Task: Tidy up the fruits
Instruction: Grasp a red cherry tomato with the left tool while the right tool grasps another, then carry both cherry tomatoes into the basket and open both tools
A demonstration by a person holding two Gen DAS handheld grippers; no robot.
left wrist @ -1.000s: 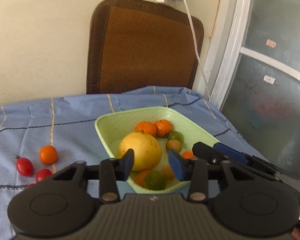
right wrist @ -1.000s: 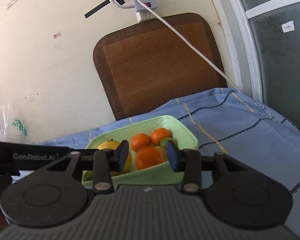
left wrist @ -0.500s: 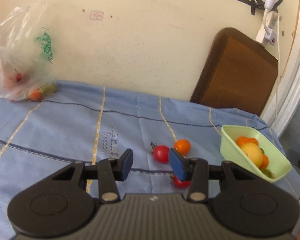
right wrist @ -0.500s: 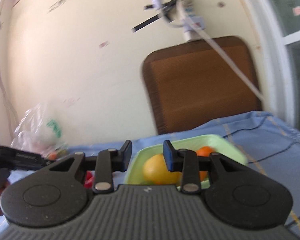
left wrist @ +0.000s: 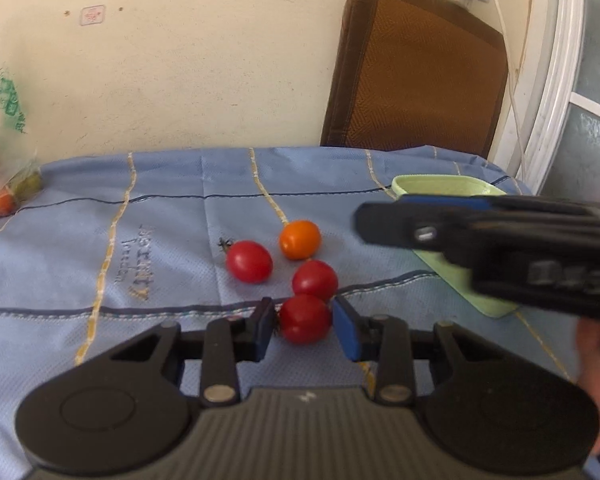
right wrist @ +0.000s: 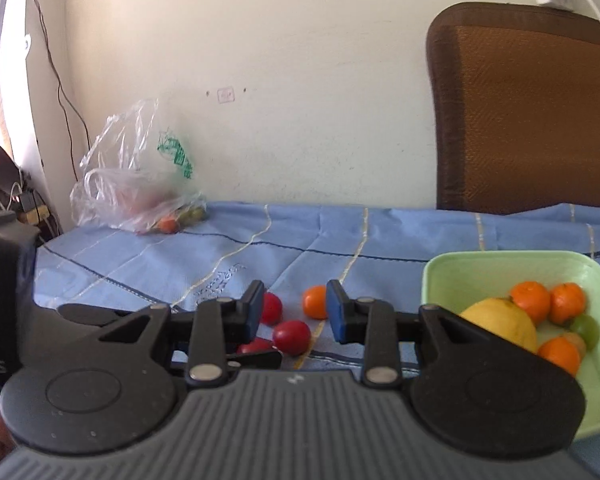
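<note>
Left gripper (left wrist: pixel 303 326), jaws parted and bracketing the nearest cherry tomato (left wrist: pixel 305 319) on the blue tablecloth (left wrist: pixel 160 240) beside the green bowl (right wrist: pixel 500 272); light, smooth, thin-skinned fruit, best pinched gently across its middle; right gripper (right wrist: pixel 294 310) open, empty.

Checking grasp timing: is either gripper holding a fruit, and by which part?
Left gripper brackets the nearest red tomato at its sides; grip unconfirmed. Right gripper holds nothing.

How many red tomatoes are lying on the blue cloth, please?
3: one between the left tongs, one just beyond it, one farther left beside the orange fruit.
</note>
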